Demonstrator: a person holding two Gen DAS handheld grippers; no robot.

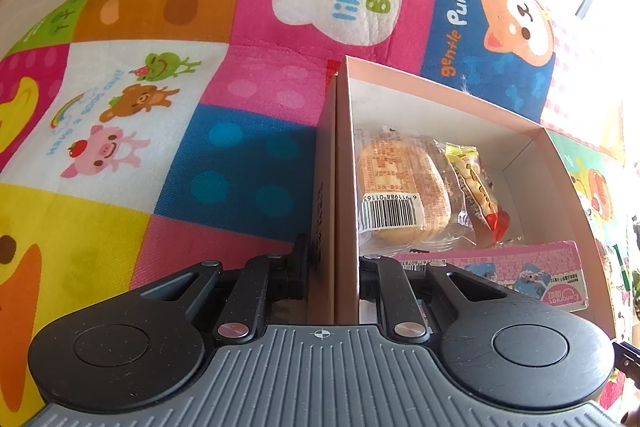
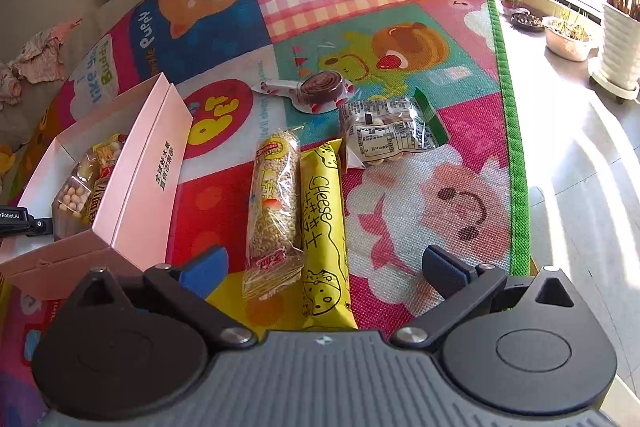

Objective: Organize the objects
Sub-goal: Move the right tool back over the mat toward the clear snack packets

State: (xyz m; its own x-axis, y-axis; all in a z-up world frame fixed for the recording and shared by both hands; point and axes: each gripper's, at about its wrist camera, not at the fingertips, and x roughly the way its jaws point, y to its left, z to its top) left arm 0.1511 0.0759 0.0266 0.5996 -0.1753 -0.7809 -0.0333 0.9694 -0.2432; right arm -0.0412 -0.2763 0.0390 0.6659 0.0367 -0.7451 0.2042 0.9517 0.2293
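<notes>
Left wrist view: the left gripper [image 1: 334,279] is clamped on the near wall of one pink box [image 1: 343,163]. Inside, three packets show: a bun packet [image 1: 400,187] at 12 o'clock, a small yellow snack [image 1: 478,187] at 1 o'clock, and a pink packet [image 1: 520,271] at 3 o'clock. The box stands on a cartoon play mat [image 1: 160,107].

Right wrist view: the right gripper [image 2: 324,267] is wide open and empty. Four snacks lie on the mat: a grain bar [image 2: 274,203] and a yellow cheese stick [image 2: 324,227] at 12 o'clock (side by side), beyond them a clear bag [image 2: 388,133] and a lollipop [image 2: 320,89]. Potted plants [image 2: 568,35] stand on the tiled floor at 2 o'clock.
</notes>
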